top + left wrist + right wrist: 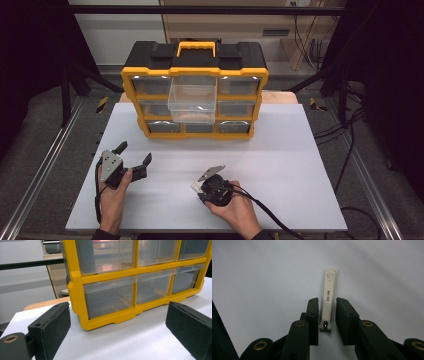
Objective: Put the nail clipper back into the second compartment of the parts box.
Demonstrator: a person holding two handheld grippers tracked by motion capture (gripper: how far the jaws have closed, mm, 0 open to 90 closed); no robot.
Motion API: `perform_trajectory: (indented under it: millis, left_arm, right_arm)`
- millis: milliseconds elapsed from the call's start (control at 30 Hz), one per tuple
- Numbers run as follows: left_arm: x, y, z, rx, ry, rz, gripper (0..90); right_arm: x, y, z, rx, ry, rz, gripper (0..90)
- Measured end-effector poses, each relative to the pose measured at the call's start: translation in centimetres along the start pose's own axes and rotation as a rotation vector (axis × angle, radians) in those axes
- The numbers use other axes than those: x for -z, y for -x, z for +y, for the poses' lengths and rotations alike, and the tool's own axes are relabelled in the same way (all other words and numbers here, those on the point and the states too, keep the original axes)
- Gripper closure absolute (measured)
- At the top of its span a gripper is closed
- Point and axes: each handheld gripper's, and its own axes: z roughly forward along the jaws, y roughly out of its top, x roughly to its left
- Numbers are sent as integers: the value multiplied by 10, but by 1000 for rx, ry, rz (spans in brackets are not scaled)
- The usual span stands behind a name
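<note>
Right gripper at lower centre of its view clenched on nail clipper: light, stiff, slick metal, best gripped mid-length across its narrow sides; left gripper released

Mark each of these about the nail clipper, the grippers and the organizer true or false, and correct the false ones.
1. The nail clipper lies between the right gripper jaws. True.
2. The left gripper is shut. False: its jaws stand wide apart, nothing between them.
3. One drawer of the organizer is pulled out. True.
4. The organizer's frame is red. False: yellow, with a black top.
5. The clipper lies in the drawer. False: it lies on the white table.
</note>
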Motion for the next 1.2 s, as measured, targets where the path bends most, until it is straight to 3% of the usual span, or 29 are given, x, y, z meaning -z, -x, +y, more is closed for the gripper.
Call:
perform_trajectory:
  millis: [233, 600, 933, 1200]
  left_arm:
    - [-1, 1, 0, -1, -4, -5, 53]
    - [-1, 1, -1, 0, -6, -8, 53]
    - [-1, -1, -1, 6, -6, -4, 53]
    - [-1, -1, -1, 6, -9, -5, 52]
  right_arm:
    - [-1, -1, -1, -15, 0, -7, 761]
    - [-2, 2, 0, 8, 13, -2, 777]
    - [14, 29, 9, 20, 40, -60, 779]
    - [31, 59, 12, -16, 57, -101, 779]
